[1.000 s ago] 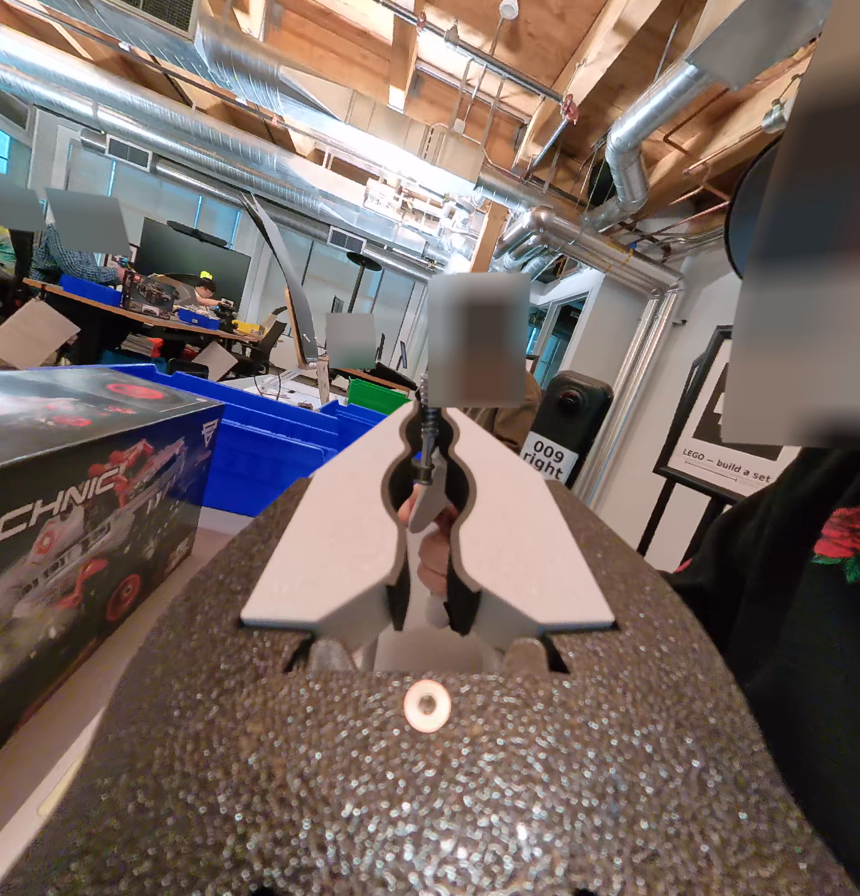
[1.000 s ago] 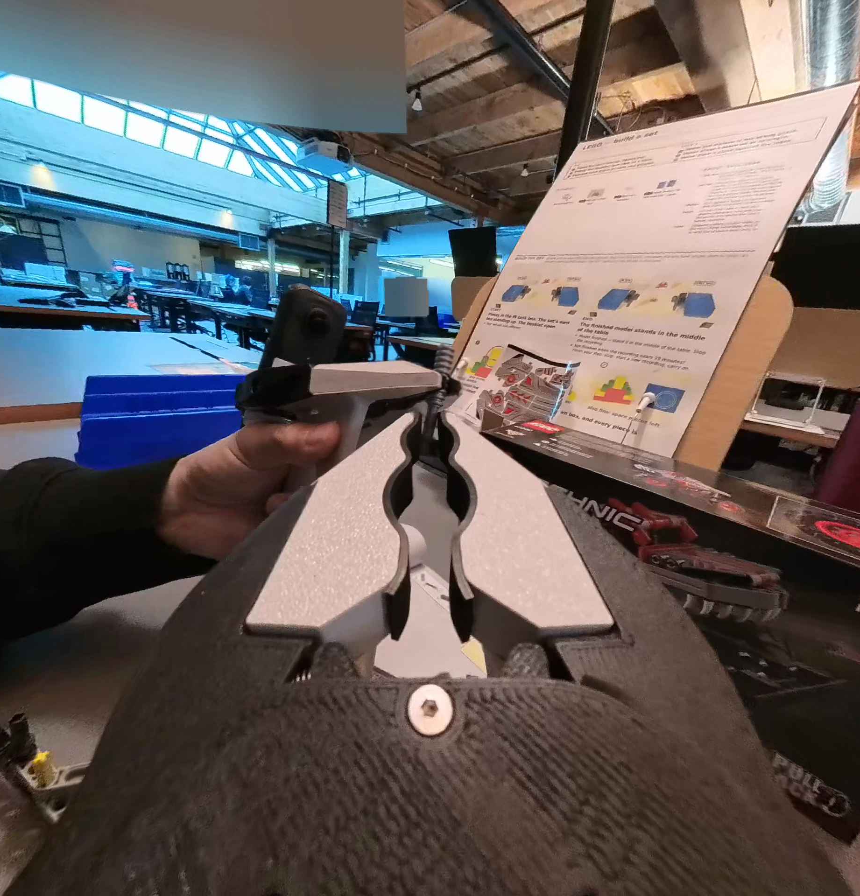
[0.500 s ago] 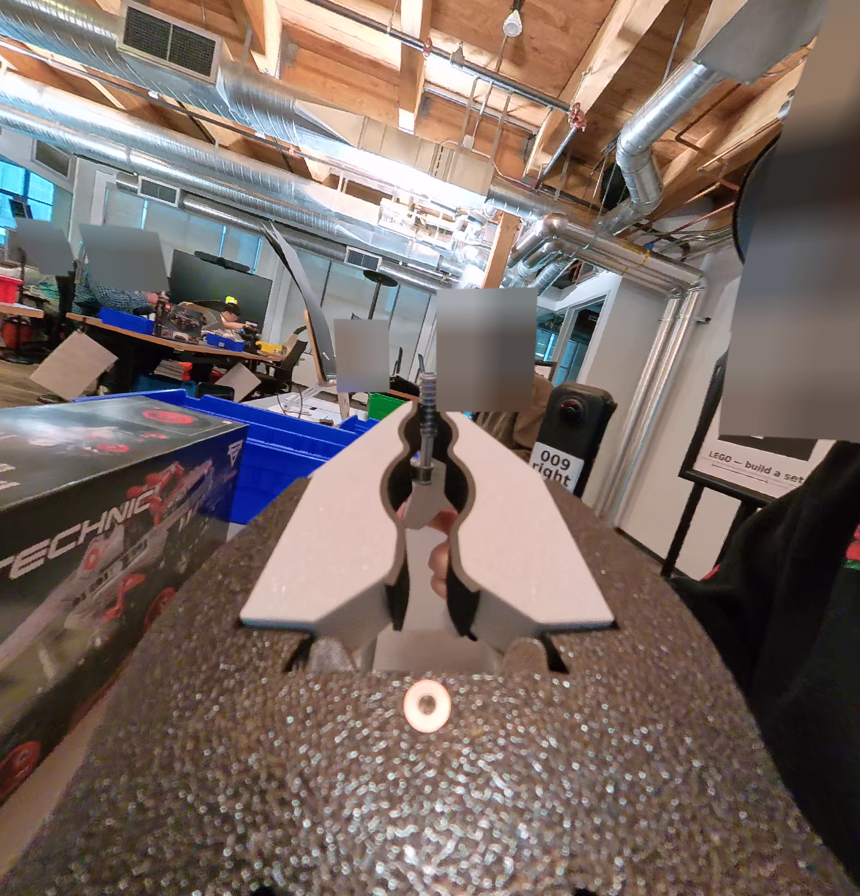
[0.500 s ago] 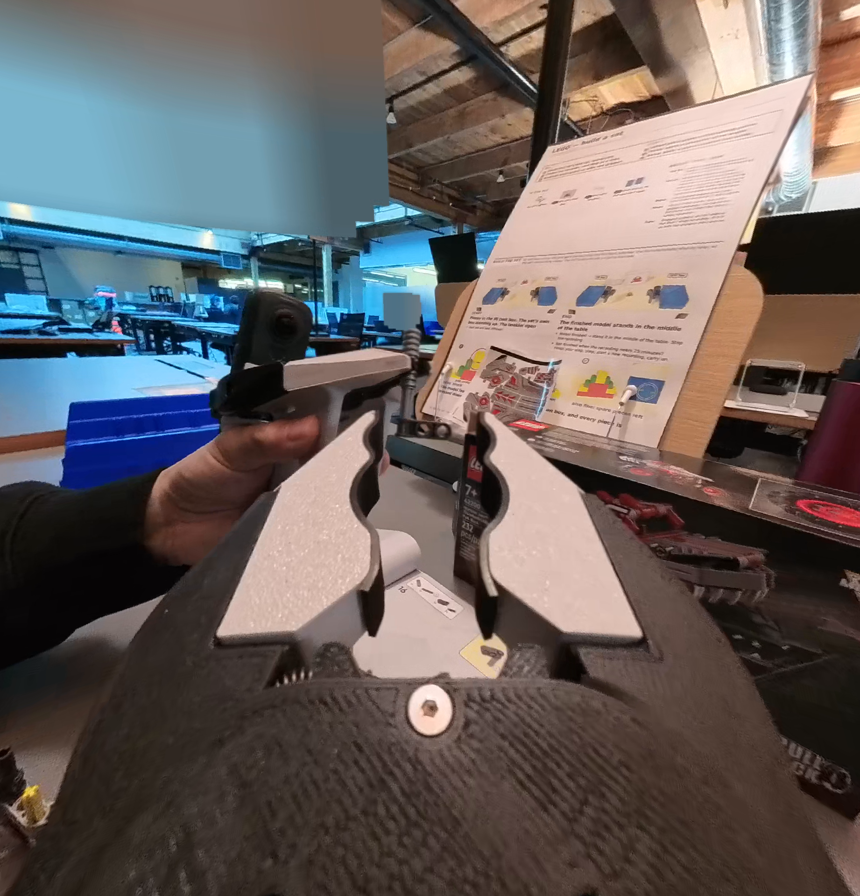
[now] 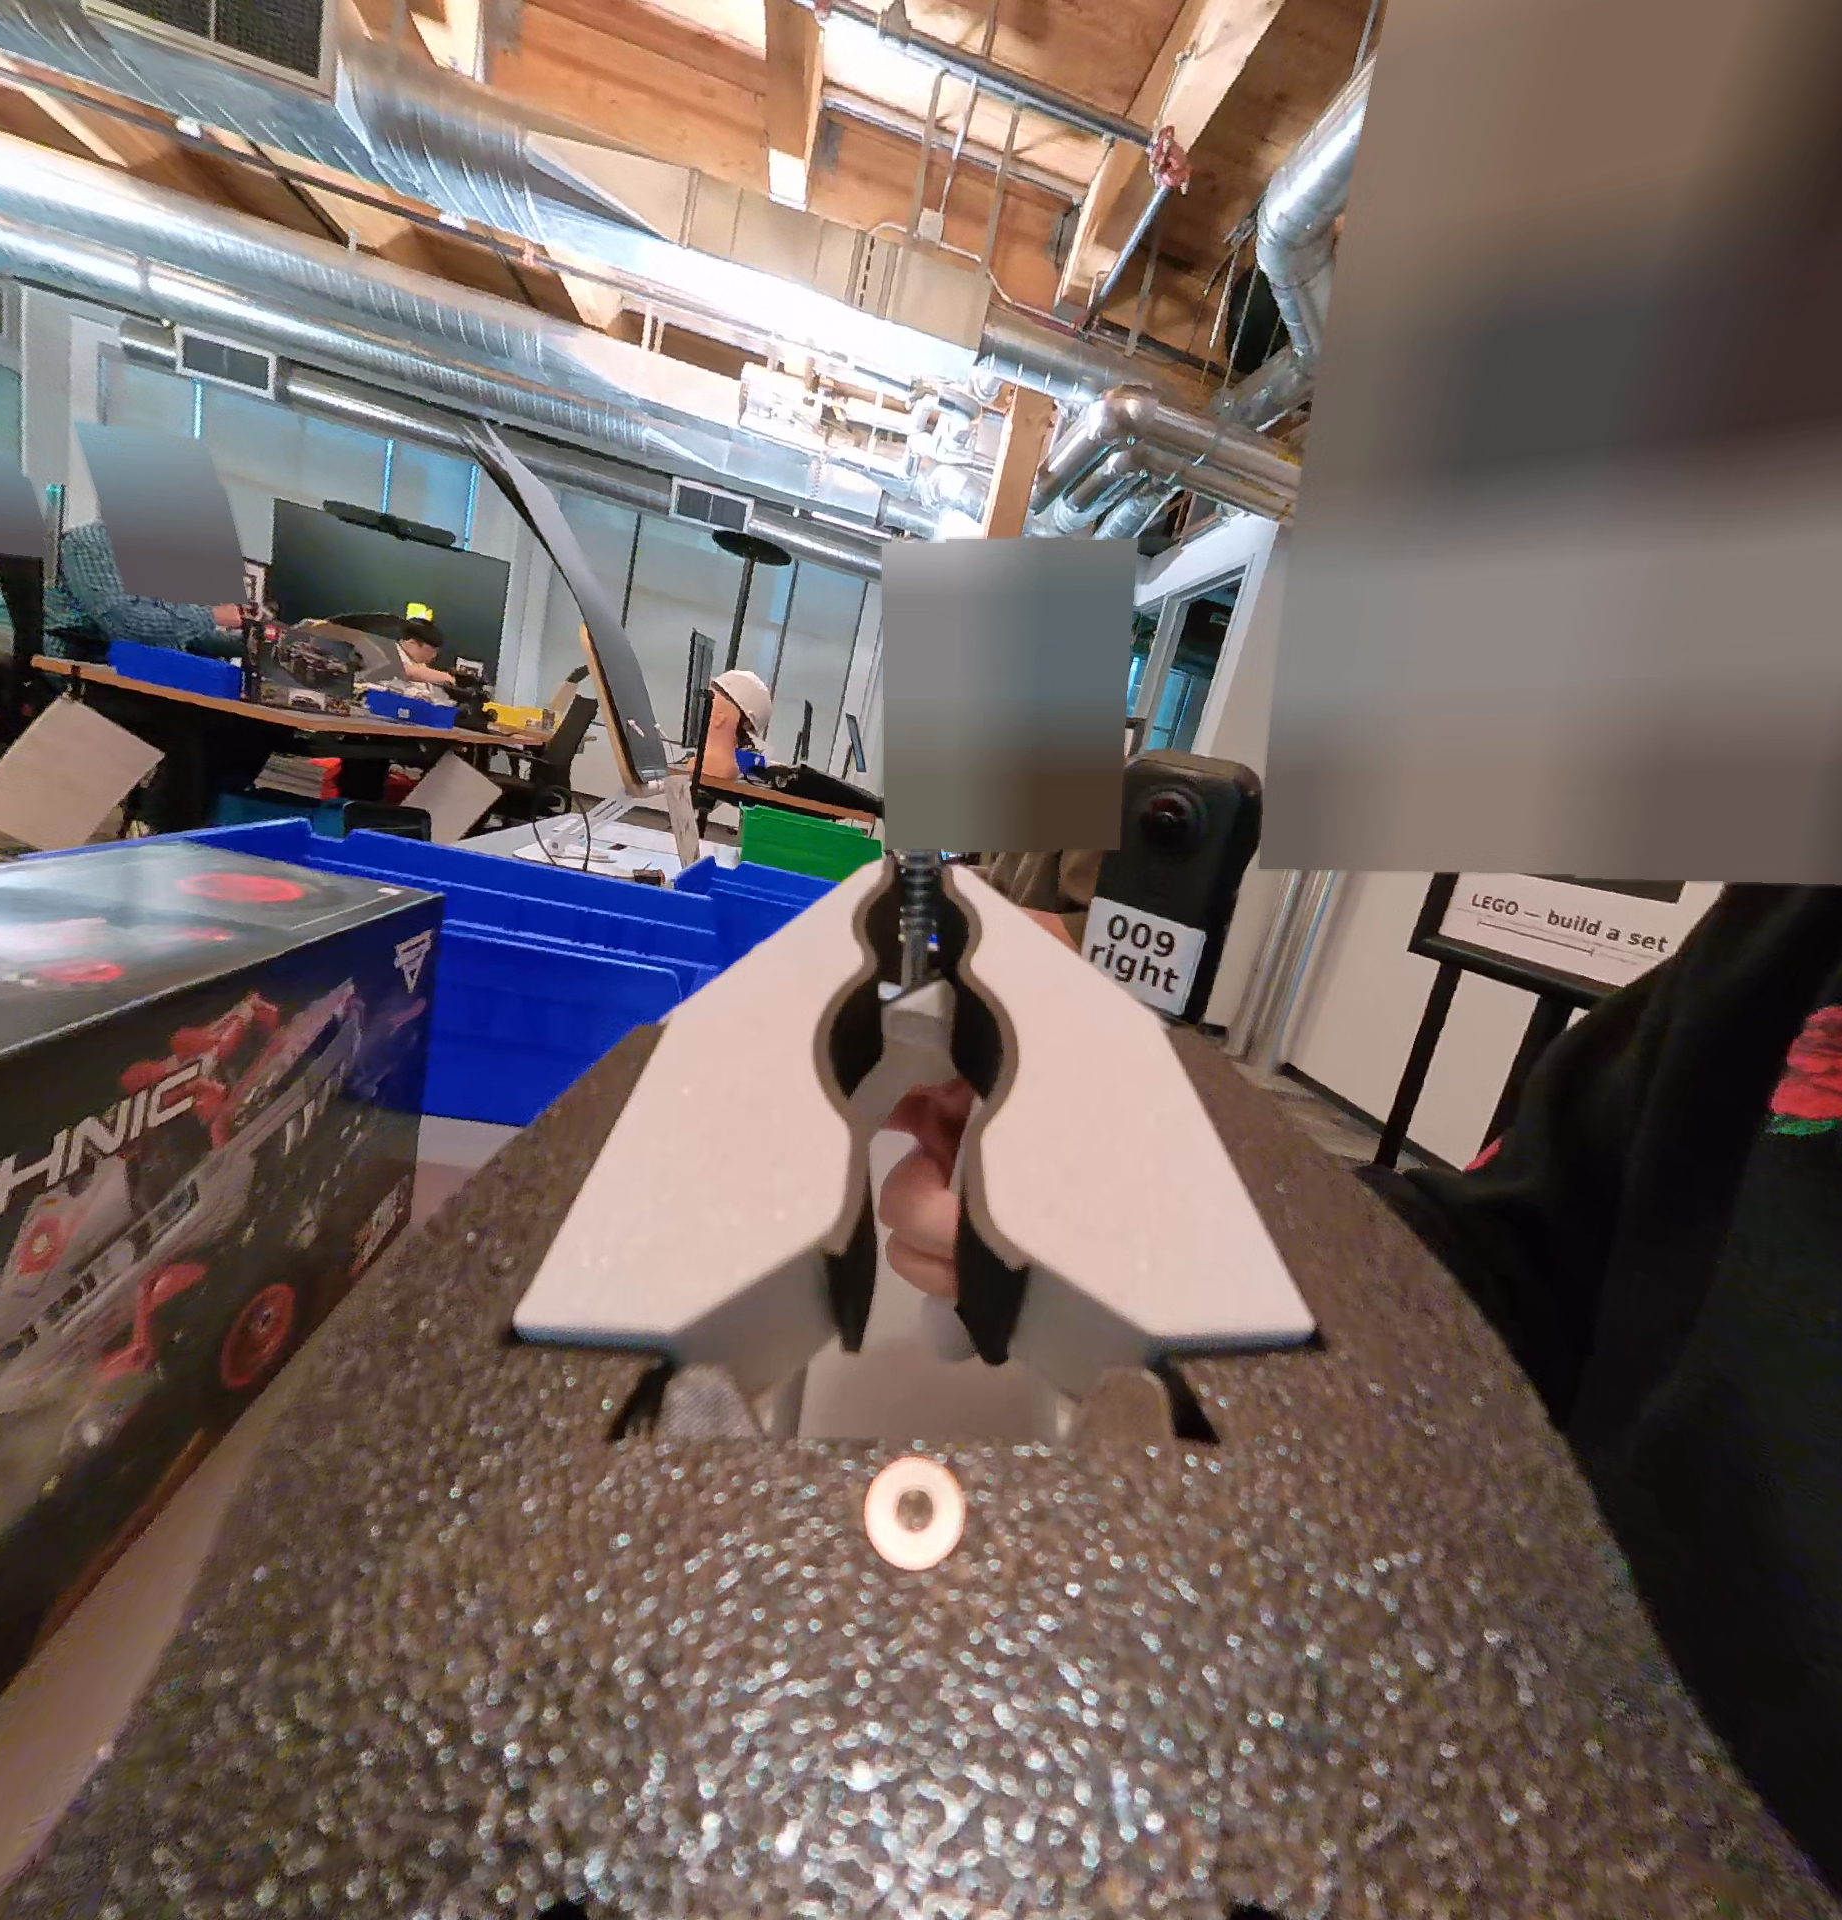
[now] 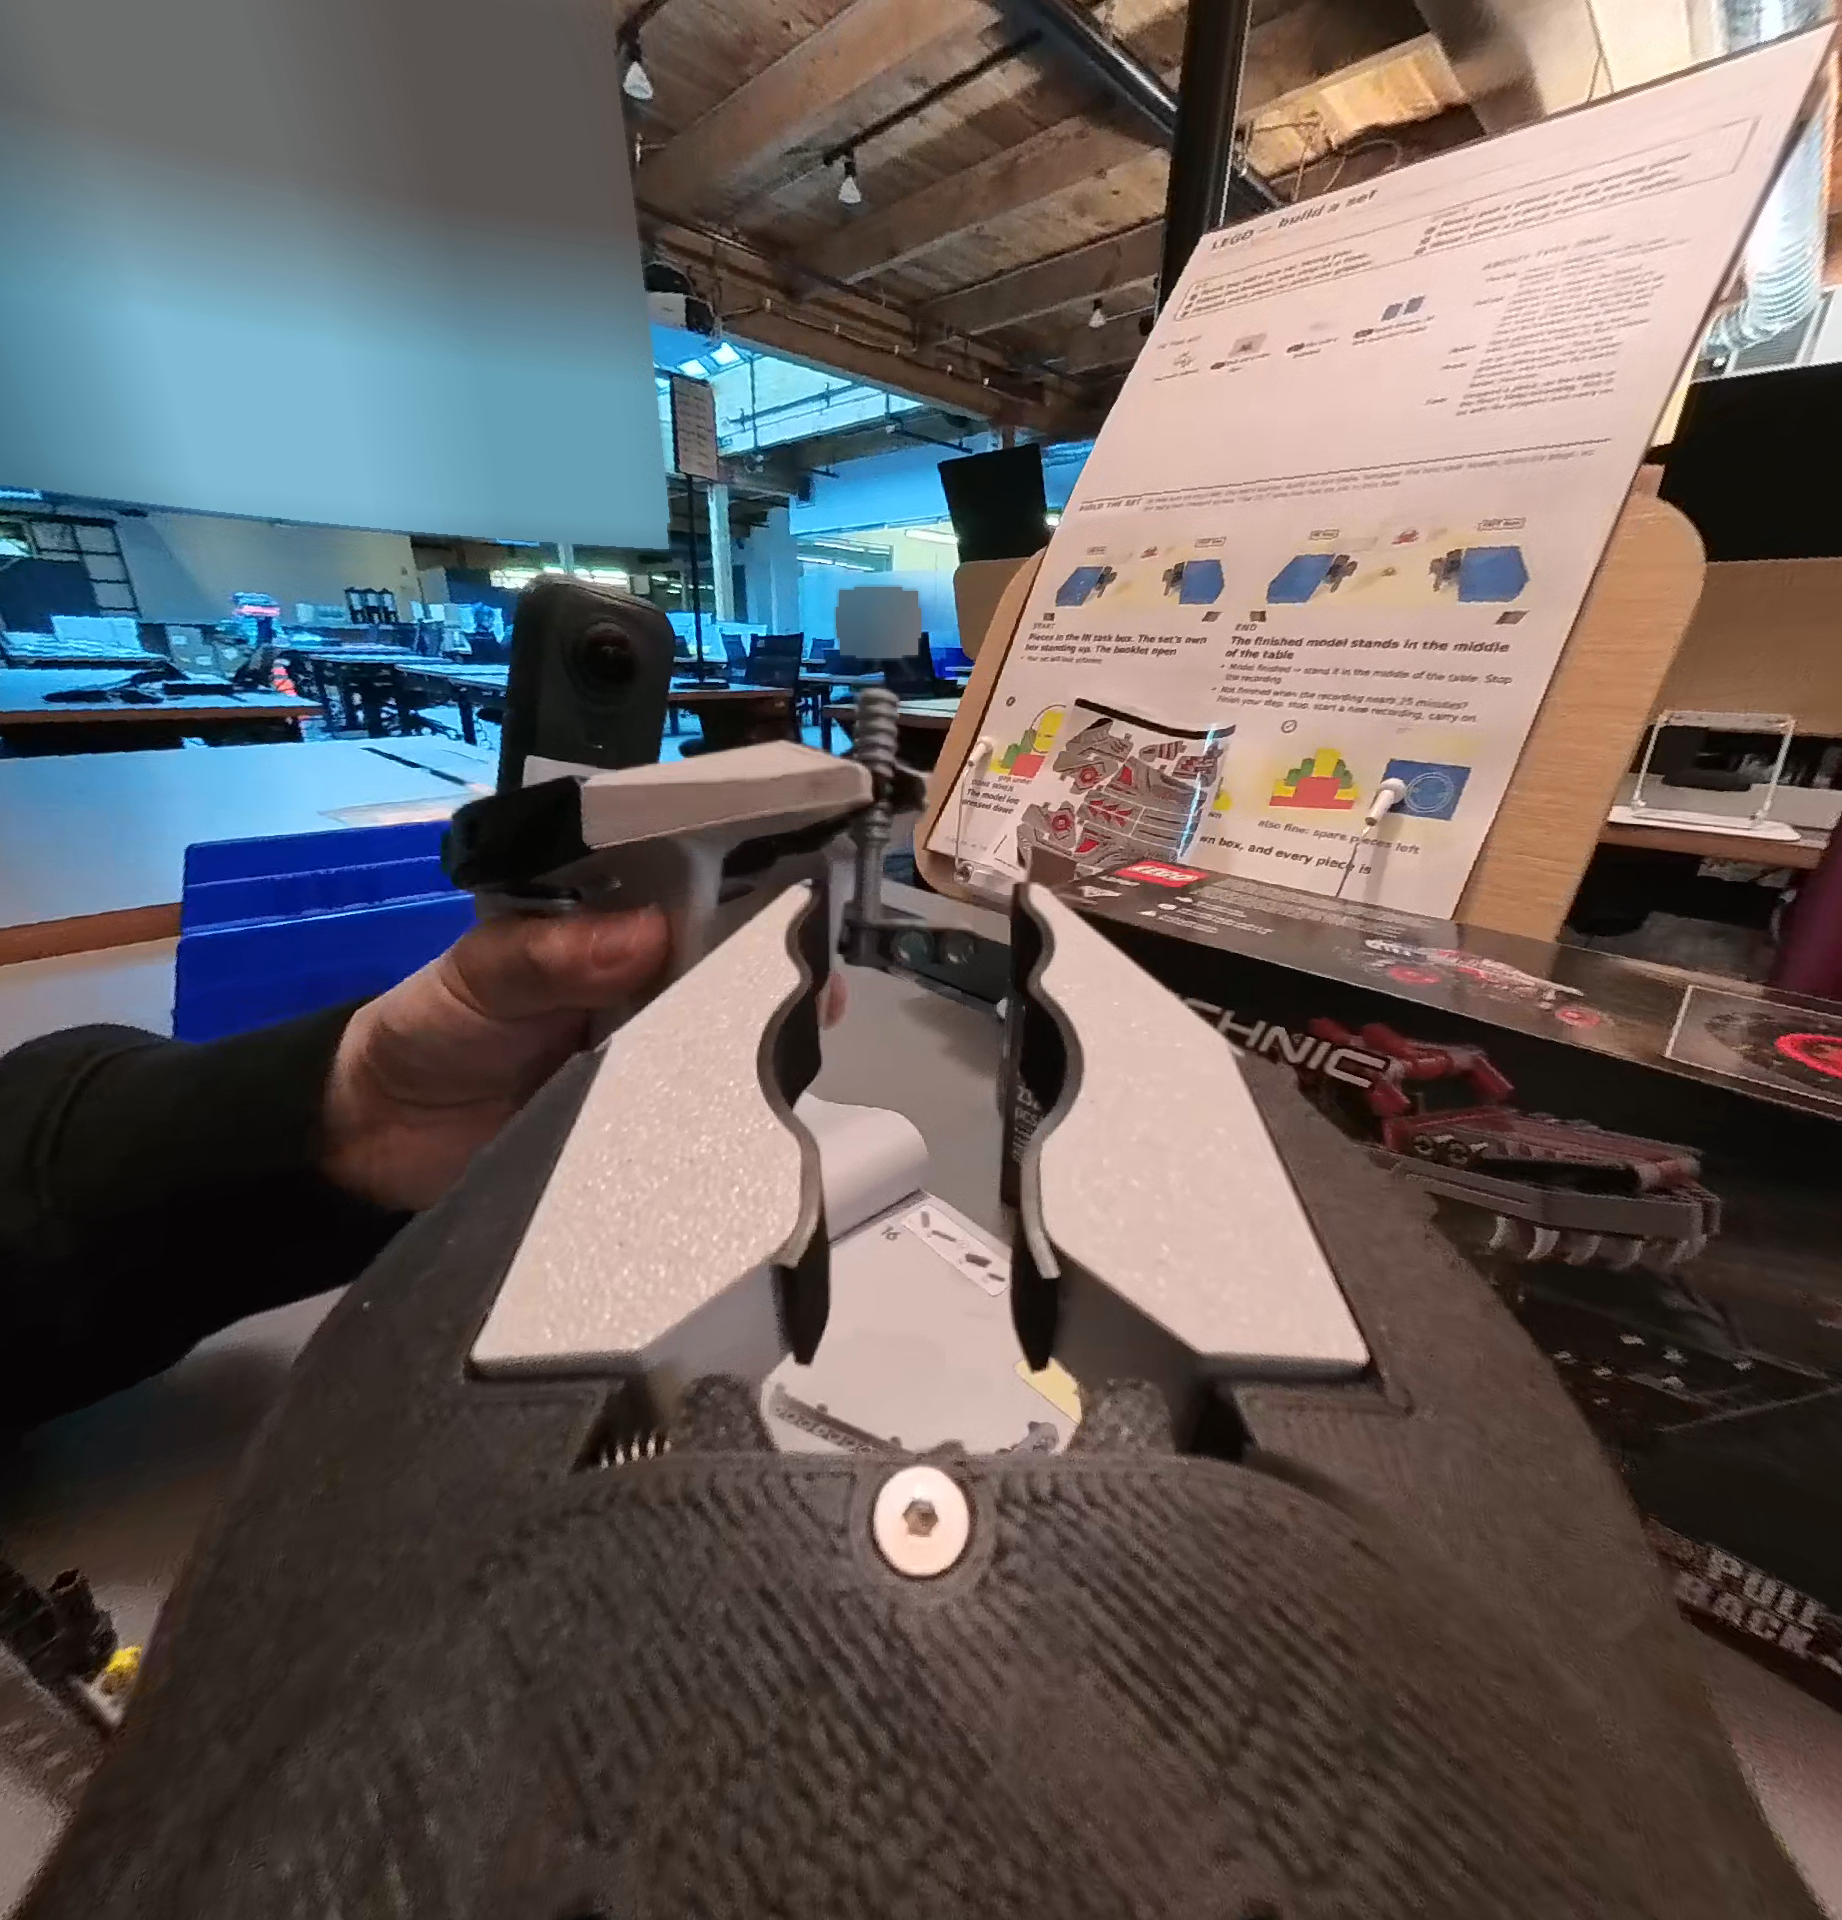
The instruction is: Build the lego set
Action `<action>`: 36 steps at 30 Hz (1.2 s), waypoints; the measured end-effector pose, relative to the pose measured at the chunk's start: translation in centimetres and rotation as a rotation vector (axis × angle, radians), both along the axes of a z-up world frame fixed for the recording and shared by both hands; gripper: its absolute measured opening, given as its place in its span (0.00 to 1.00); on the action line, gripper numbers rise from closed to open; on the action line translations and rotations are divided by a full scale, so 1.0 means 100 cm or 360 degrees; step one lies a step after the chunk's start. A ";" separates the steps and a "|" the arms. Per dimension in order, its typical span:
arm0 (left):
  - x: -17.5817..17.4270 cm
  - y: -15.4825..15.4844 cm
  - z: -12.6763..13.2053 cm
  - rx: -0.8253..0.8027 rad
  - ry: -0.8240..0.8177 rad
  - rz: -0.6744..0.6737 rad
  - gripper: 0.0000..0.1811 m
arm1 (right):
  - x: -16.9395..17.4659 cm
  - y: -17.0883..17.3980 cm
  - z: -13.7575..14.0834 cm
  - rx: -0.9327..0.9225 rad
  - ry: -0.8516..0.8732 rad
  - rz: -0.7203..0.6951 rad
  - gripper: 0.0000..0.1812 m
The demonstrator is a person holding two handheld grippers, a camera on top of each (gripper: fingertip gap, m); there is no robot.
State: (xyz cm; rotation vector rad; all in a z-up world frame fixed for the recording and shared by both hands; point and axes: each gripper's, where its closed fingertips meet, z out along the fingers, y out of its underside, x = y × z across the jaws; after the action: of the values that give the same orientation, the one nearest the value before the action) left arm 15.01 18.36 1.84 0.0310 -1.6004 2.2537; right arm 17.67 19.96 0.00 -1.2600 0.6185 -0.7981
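My left gripper (image 5: 917, 883) is shut on a grey spring shock absorber (image 5: 912, 920), which stands upright between its tips. In the right wrist view the same piece (image 6: 877, 774) shows in the left gripper's tips, with a dark grey beam (image 6: 922, 945) hanging at its lower end. My right gripper (image 6: 917, 899) is open and empty, just in front of that beam and below the spring. The black lego set box (image 5: 169, 1091) lies at the left, and it also shows in the right wrist view (image 6: 1519, 1049) at the right.
Blue bins (image 5: 564, 966) stand behind the box, one also in the right wrist view (image 6: 304, 914). An instruction board (image 6: 1364, 520) leans behind the box. An open booklet (image 6: 875, 1153) lies on the table under the grippers. Loose parts (image 6: 55, 1631) lie at the lower left. Left and right tips are no more than a few centimetres apart.
My right gripper has opened, let go of the shock absorber and drawn back a little. My left gripper still holds the piece.
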 end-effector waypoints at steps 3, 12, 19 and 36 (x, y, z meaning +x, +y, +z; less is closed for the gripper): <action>0.001 -0.001 -0.001 0.0018 -0.0043 0.0033 0.02 | -0.001 0.002 -0.001 0.0022 0.0027 0.0034 0.13; -0.003 0.002 0.003 -0.0004 -0.0139 0.0068 0.02 | 0.002 0.004 -0.005 0.0030 0.0071 0.0047 0.22; -0.004 0.002 0.000 0.0007 -0.0107 0.0022 0.02 | 0.001 0.004 -0.006 -0.0126 0.0032 -0.0021 0.14; 0.001 0.001 -0.012 0.0099 -0.0082 -0.0006 0.02 | 0.005 0.004 -0.016 -0.0112 0.0187 0.0017 0.13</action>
State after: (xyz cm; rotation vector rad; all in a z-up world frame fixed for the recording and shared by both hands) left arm 15.07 18.47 0.65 -0.0139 -1.6951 2.2181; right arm 18.13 20.31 -1.64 -1.3804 0.6823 -0.7462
